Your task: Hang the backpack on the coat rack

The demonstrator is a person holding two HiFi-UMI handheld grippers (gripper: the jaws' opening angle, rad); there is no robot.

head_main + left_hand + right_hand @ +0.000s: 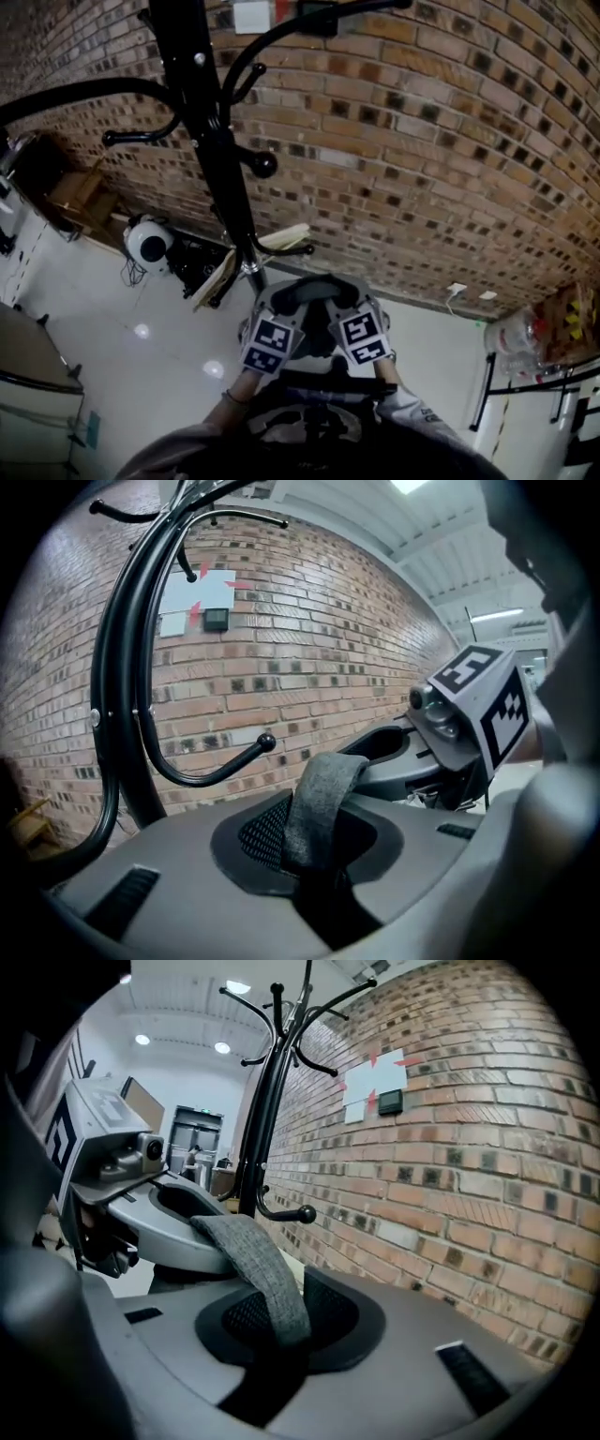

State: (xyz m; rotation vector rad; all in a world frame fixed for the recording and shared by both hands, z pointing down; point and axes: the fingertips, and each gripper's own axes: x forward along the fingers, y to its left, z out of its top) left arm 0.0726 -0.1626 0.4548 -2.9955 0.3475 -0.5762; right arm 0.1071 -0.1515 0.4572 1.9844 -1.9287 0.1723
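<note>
Left claw (pixel 314 874) and right claw (pixel 272 1354), each clamped on the backpack's grey strap (pixel 323 785), hold it raised just short of the coat rack (pixel 214 150); transport step, next move probably needs the strap looped over the knobbed hook (pixel 253 750).

The coat rack (pixel 217 159) stands close before the brick wall (pixel 422 169), and just before its pole the left gripper (pixel 281 307) and the right gripper (pixel 352 305) are side by side, with the backpack strap (pixel 323 794) bridging from between the jaws of one to between the jaws of the other.
</note>
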